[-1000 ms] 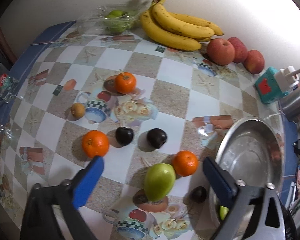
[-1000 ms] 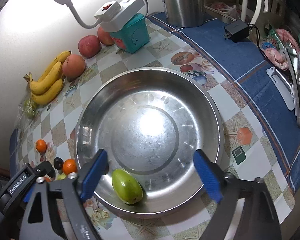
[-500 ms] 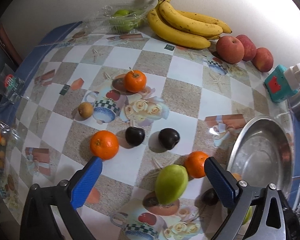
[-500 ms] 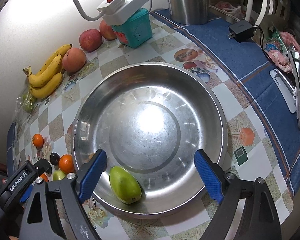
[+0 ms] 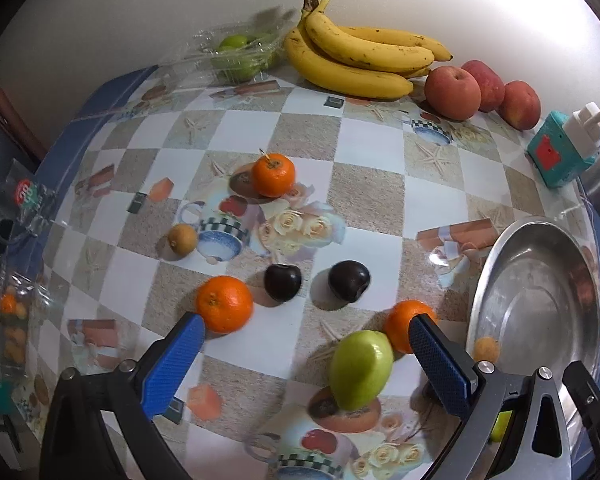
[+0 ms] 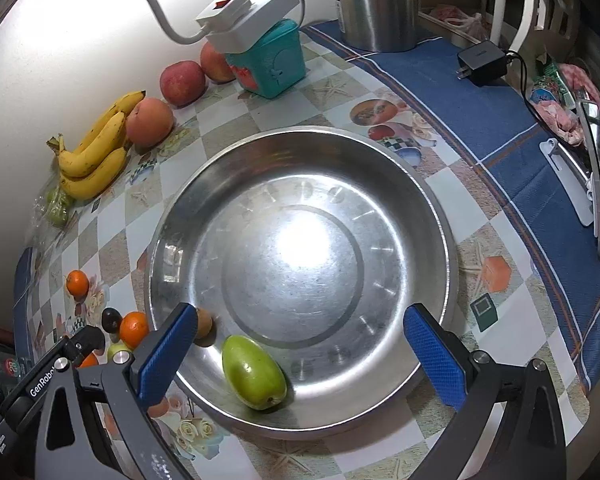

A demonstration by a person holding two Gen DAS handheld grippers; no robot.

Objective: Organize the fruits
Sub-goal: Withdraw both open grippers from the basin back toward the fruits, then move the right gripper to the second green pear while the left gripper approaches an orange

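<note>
Small brown fruit [image 6: 204, 322] inside metal bowl [image 6: 420, 200], right view only

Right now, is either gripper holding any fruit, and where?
Nothing held. Left gripper and right gripper both stand open; the right's jaws have just been opening, nothing between them.

Green fruit [image 6: 254, 376] on side, small brown fruit [image 6: 203, 323] beside, in steel bowl [image 6: 380, 148]

Most of the steel bowl [image 6: 300, 168] lies bare; only a green fruit [image 6: 254, 376] and a small brown fruit [image 6: 204, 322] sit near its left rim. Loose oranges [image 5: 224, 304] and dark plums [image 5: 348, 280] crowd the middle of the table [image 5: 372, 184]. Bananas [image 5: 356, 60] and apples [image 5: 452, 92] line its wall edge.
</note>
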